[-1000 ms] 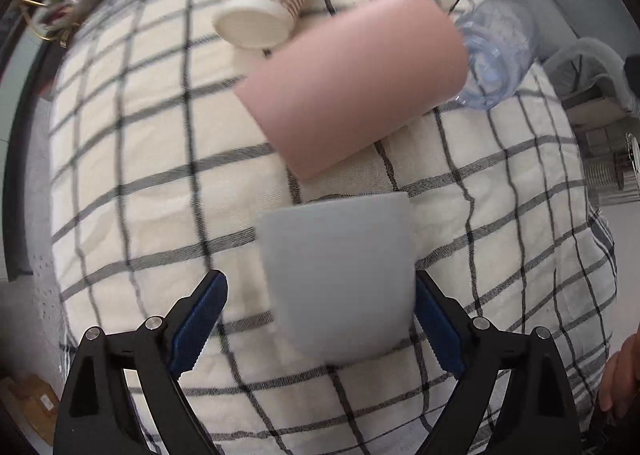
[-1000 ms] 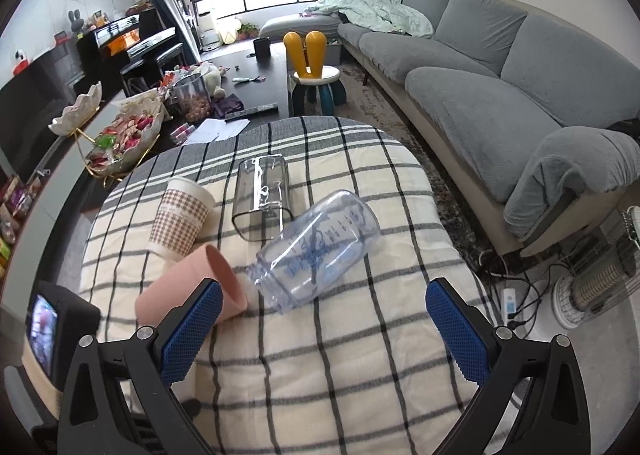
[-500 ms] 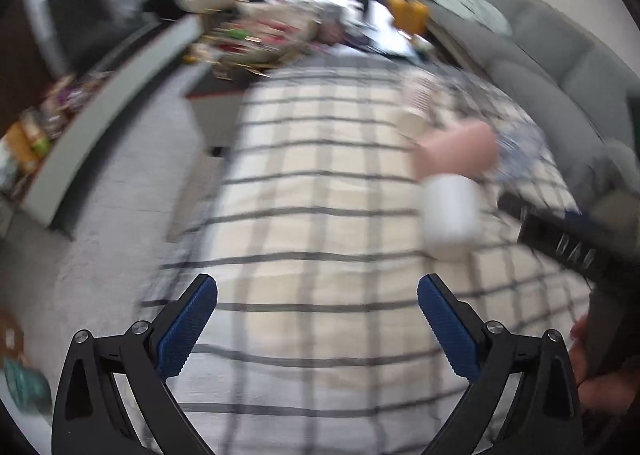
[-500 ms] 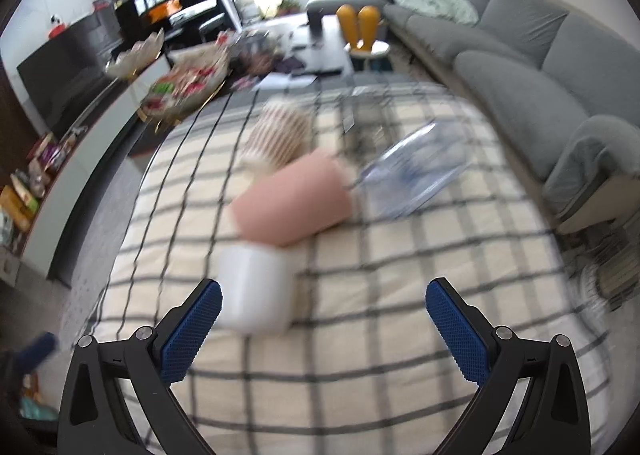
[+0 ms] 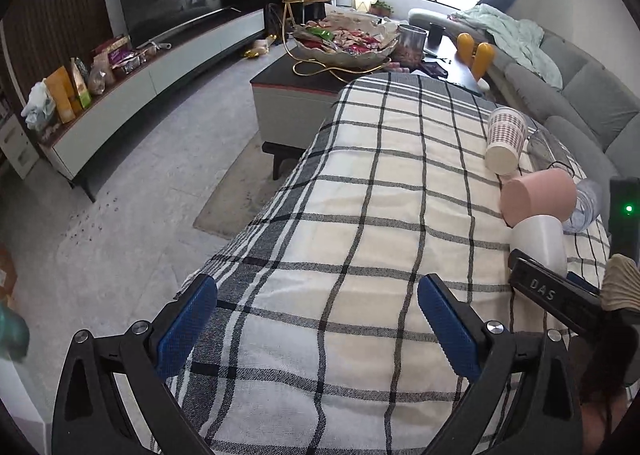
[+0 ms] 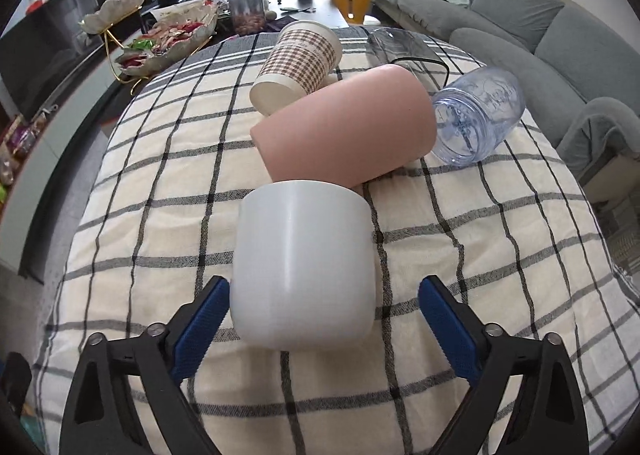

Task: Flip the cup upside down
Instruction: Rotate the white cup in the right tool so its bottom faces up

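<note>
A white cup [image 6: 304, 267] stands upside down on the checked cloth, close in front of my right gripper [image 6: 324, 323], which is open with its left pad beside the cup's wall. The cup also shows at the right edge of the left wrist view [image 5: 540, 243], partly hidden by the right gripper's body. My left gripper [image 5: 318, 327] is open and empty over bare cloth, to the left of the cups.
A pink cup [image 6: 348, 131], a patterned paper cup [image 6: 300, 63], a clear blue jar [image 6: 476, 119] and a clear glass [image 6: 400, 47] lie on their sides behind the white cup. The checked table [image 5: 360, 183] edge drops to the floor at left. A sofa [image 6: 520, 27] is at right.
The left gripper has pulled away from the white cup and swung left over bare cloth. The right gripper has moved in close to the white cup, which now stands between its open fingers.
</note>
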The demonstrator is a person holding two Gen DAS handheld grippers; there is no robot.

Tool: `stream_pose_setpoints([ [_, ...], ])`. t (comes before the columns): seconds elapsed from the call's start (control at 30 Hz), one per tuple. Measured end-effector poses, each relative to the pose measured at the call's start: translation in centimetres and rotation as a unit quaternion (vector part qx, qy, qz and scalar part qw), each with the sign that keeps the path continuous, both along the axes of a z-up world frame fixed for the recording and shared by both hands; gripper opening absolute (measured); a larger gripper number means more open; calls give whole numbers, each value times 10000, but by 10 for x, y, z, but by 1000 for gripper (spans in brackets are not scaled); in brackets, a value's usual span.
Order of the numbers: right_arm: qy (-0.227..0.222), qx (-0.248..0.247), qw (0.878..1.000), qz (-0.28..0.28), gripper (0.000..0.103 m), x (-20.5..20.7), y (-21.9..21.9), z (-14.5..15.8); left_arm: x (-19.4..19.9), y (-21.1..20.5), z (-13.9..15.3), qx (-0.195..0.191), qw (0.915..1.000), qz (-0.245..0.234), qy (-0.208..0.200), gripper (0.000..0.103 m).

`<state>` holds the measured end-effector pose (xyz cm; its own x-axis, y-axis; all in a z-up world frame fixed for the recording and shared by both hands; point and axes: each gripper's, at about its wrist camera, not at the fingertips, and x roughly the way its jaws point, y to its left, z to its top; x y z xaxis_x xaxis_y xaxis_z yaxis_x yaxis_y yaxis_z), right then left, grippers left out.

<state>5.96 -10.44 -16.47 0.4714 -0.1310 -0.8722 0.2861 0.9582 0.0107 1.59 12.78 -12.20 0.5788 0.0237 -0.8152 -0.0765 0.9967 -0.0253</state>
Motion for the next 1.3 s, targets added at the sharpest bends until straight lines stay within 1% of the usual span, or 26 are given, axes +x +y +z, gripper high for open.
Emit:
stream_pose_setpoints([
  [0.13, -66, -78, 9999, -3, 85, 3, 3, 0, 0, 1, -2, -77, 10000, -19, 45, 102],
  [0.23, -58, -4, 10000, 32, 69, 4, 3, -1, 0, 2, -2, -122, 9999, -7, 59, 102],
  [0.33, -58, 69, 9999, 43, 68, 5, 0, 0, 0, 3, -1, -135, 9999, 9, 55, 102],
  [0.43, 87, 130, 9998, 138, 68, 4, -2, 3, -1, 1, 2, -161, 9998, -57, 95, 102],
  [0.47, 173, 163, 9995, 189, 68, 3, -4, 7, 0, 0, 4, -197, 9997, -87, 139, 102],
  [0.53, 482, 365, 9977, 320, 68, 1, -10, 19, 1, -2, 8, -356, 9988, -160, 308, 102],
  [0.63, 1187, 675, 9885, 655, 68, 7, -20, 36, 5, -10, 16, -673, 9958, -240, 578, 102],
  [0.73, 2007, 868, 9706, 1002, 68, 16, -25, 44, 9, -28, 28, -847, 9933, -405, 669, 102],
  [0.8, 2530, 907, 9556, 1205, 68, 23, -27, 46, 11, -43, 36, -864, 9926, -584, 621, 102],
  [0.93, 3398, 851, 9245, 1500, 68, 33, -29, 38, 15, -66, 48, -924, 9911, -802, 529, 102],
  [0.97, 3549, 834, 9191, 1495, 68, 34, -31, 36, 17, -71, 50, -924, 9910, -814, 523, 102],
  [1.07, 4076, 885, 8970, 1465, 68, 41, -40, 21, 26, -79, 49, -964, 9905, -790, 577, 102],
  [1.13, 4433, 936, 8795, 1459, 68, 43, -47, 10, 32, -87, 44, -953, 9900, -784, 686, 102],
  [1.17, 4642, 957, 8682, 1467, 68, 43, -49, 3, 36, -90, 42, -960, 9895, -795, 738, 102],
  [1.27, 5004, 947, 8478, 1479, 68, 45, -60, -11, 44, -102, 33, -968, 9872, -884, 908, 102],
  [1.3, 5069, 937, 8445, 1451, 68, 47, -64, -16, 47, -107, 30, -973, 9866, -916, 941, 102],
])
